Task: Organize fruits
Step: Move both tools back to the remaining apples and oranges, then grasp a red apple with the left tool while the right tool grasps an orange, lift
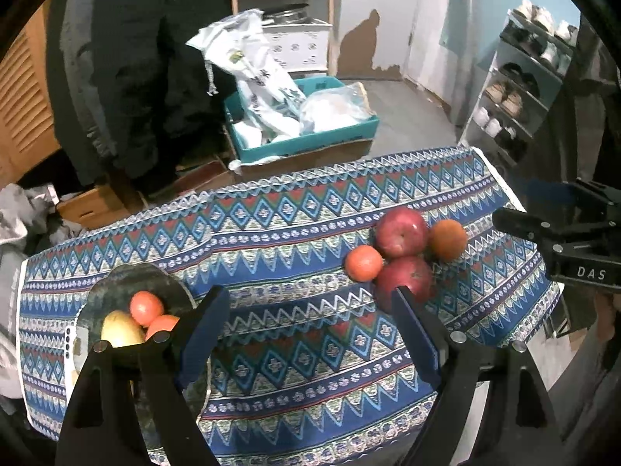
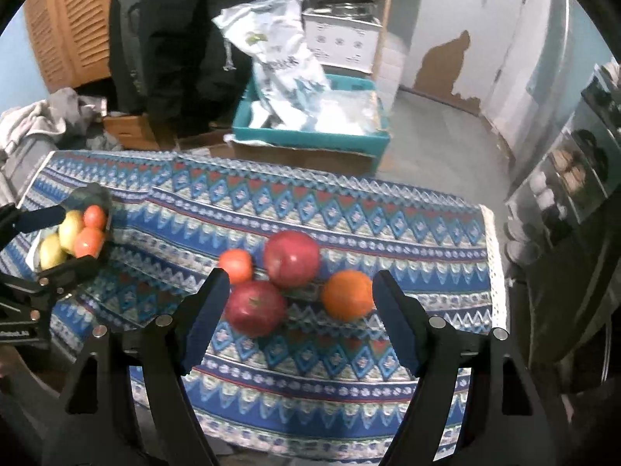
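In the right wrist view the right gripper (image 2: 299,291) hangs with fingers spread and empty, above two red apples (image 2: 292,258), a tomato (image 2: 235,265) and an orange (image 2: 347,300) mid-frame on the patterned bench (image 2: 349,369). The left gripper (image 1: 310,303) is likewise wide open, holding nothing; a dark plate (image 1: 116,283) of fruit sits lower left.

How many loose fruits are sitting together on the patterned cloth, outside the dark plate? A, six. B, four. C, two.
B: two red apples, a small orange tangerine and a larger orange cluster on the patterned cloth, apart from the dark plate.
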`<act>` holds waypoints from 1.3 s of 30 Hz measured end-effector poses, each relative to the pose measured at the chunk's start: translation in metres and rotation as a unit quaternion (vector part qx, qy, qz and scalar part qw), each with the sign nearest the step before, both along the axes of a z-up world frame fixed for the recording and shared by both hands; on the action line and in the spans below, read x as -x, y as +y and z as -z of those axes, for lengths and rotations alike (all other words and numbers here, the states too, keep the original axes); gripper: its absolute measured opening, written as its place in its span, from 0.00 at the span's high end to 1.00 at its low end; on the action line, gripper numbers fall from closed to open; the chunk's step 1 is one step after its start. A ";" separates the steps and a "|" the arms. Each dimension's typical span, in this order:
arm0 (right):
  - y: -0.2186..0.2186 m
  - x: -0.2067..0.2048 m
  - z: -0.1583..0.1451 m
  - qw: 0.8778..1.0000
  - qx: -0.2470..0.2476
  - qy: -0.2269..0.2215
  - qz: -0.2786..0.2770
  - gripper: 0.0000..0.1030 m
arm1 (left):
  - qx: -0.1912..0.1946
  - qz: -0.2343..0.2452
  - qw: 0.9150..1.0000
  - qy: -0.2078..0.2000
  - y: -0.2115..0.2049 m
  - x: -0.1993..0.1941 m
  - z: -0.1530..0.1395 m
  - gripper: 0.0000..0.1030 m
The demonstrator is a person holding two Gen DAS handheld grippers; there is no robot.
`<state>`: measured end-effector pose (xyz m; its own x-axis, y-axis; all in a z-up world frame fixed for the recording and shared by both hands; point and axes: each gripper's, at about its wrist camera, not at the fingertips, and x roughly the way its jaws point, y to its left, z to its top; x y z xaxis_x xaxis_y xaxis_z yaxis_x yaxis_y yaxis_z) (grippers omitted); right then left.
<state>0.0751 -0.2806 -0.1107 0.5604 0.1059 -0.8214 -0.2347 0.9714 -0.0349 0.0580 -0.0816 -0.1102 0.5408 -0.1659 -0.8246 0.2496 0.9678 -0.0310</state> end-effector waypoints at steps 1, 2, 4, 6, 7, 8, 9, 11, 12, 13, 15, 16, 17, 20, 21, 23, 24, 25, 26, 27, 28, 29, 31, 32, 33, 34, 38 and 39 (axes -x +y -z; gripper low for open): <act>-0.006 -0.001 0.002 1.000 0.000 0.002 0.005 0.26 | -0.001 0.004 1.000 0.001 -0.004 -0.001 0.001 0.17; -0.011 -0.001 0.004 1.000 0.001 0.004 0.008 0.26 | -0.005 0.007 1.000 0.003 -0.008 -0.002 0.003 0.17; -0.018 -0.002 0.009 1.000 0.003 0.009 0.014 0.26 | -0.010 0.014 1.000 0.008 -0.016 -0.004 0.008 0.17; -0.025 -0.004 0.015 1.000 0.008 0.016 0.019 0.26 | -0.013 0.020 1.000 0.018 -0.024 -0.008 0.015 0.16; -0.028 -0.004 0.018 1.000 0.012 0.018 0.022 0.26 | -0.013 0.022 0.999 0.025 -0.028 -0.010 0.019 0.16; -0.032 -0.006 0.022 0.999 0.017 0.021 0.026 0.26 | -0.012 0.025 0.999 0.033 -0.032 -0.012 0.024 0.16; -0.034 -0.006 0.025 0.999 0.020 0.024 0.028 0.26 | -0.011 0.027 0.999 0.039 -0.036 -0.014 0.028 0.16; -0.039 -0.008 0.031 0.999 0.024 0.029 0.031 0.26 | -0.013 0.031 0.998 0.051 -0.045 -0.018 0.038 0.16; -0.042 -0.009 0.035 0.999 0.025 0.033 0.031 0.26 | -0.014 0.033 0.998 0.055 -0.049 -0.020 0.042 0.16; -0.044 -0.010 0.039 0.998 0.026 0.036 0.032 0.26 | -0.018 0.037 0.997 0.060 -0.054 -0.022 0.047 0.16; -0.048 -0.012 0.046 0.998 0.029 0.044 0.033 0.26 | -0.023 0.041 0.997 0.065 -0.062 -0.024 0.053 0.16; -0.051 -0.013 0.052 0.998 0.032 0.049 0.034 0.26 | -0.025 0.046 0.996 0.068 -0.068 -0.026 0.057 0.16; -0.053 -0.014 0.057 0.997 0.035 0.054 0.034 0.26 | -0.027 0.049 0.996 0.070 -0.072 -0.028 0.061 0.16; -0.058 -0.015 0.070 0.997 0.035 0.067 0.033 0.26 | -0.033 0.058 0.995 0.075 -0.082 -0.033 0.070 0.16; -0.060 -0.016 0.073 0.996 0.034 0.070 0.033 0.26 | -0.035 0.061 0.995 0.078 -0.085 -0.034 0.074 0.16; -0.063 -0.017 0.080 0.996 0.033 0.077 0.034 0.26 | -0.034 0.065 0.994 0.084 -0.091 -0.038 0.081 0.16; -0.065 -0.019 0.084 0.996 0.031 0.082 0.035 0.26 | -0.034 0.067 0.993 0.086 -0.093 -0.039 0.083 0.16; -0.068 -0.021 0.088 0.995 0.030 0.087 0.038 0.26 | -0.033 0.070 0.993 0.089 -0.096 -0.040 0.086 0.16; -0.069 -0.021 0.090 0.995 0.029 0.090 0.040 0.26 | -0.032 0.073 0.992 0.093 -0.100 -0.041 0.090 0.16; -0.071 -0.022 0.093 0.994 0.028 0.094 0.042 0.26 | -0.032 0.074 0.992 0.095 -0.101 -0.042 0.092 0.16; -0.073 -0.023 0.096 0.994 0.026 0.098 0.044 0.26 | -0.031 0.077 0.992 0.099 -0.105 -0.042 0.096 0.16; -0.074 -0.024 0.098 0.994 0.026 0.101 0.045 0.26 | -0.029 0.081 0.991 0.101 -0.107 -0.042 0.099 0.16; -0.076 -0.024 0.102 0.993 0.025 0.109 0.046 0.26 | -0.035 0.090 0.990 0.102 -0.114 -0.043 0.104 0.16; -0.077 -0.025 0.103 0.993 0.026 0.110 0.045 0.26 | -0.042 0.094 0.990 0.100 -0.119 -0.043 0.107 0.16; -0.078 -0.025 0.105 0.992 0.026 0.112 0.044 0.26 | -0.045 0.097 0.989 0.099 -0.122 -0.043 0.108 0.16; -0.078 -0.025 0.106 0.992 0.026 0.114 0.045 0.26 | -0.047 0.102 0.989 0.100 -0.125 -0.044 0.111 0.16; -0.081 -0.026 0.109 0.992 0.022 0.116 0.047 0.26 | -0.047 0.107 0.987 0.109 -0.135 -0.047 0.122 0.16; -0.082 -0.026 0.110 0.992 0.020 0.117 0.049 0.26 | -0.047 0.108 0.987 0.110 -0.136 -0.049 0.124 0.16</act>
<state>0.1014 -0.3627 -0.2203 0.3601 0.0249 -0.9326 -0.1459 0.9888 -0.0300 0.1066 -0.2178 -0.2340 0.3064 -0.1749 -0.9357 0.4483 0.8937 -0.0203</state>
